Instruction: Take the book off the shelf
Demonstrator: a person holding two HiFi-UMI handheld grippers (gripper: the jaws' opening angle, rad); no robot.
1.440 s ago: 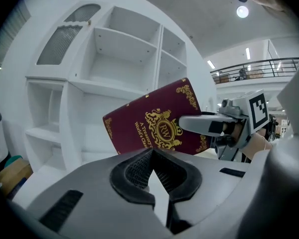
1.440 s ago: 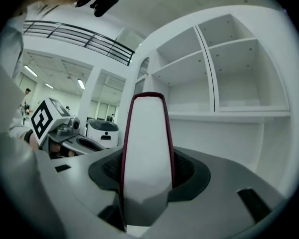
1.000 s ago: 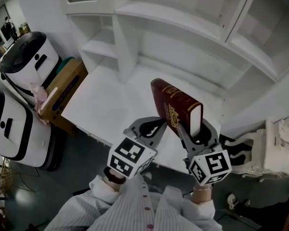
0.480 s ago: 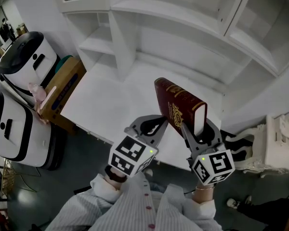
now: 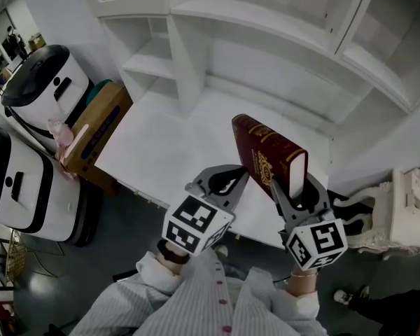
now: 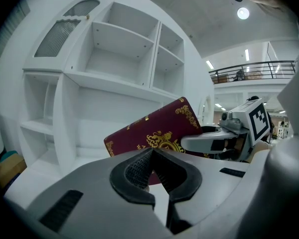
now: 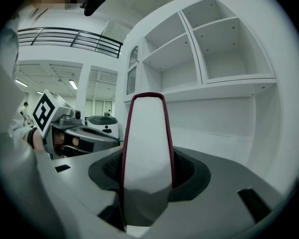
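clamping the dark red book (image 5: 264, 152) at lower centre of frame, the right gripper (image 5: 292, 187) holds it upright; left gripper (image 5: 232, 179) closed, empty.

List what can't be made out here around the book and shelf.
- Book title: gold print too small in head view, partly behind the left gripper in its own view.
- Book's lower end: buried between the right gripper's jaws, right gripper view.
- Shelf unit upper compartments: cut off by head view's top edge.
- Cardboard box print: too small, head view.
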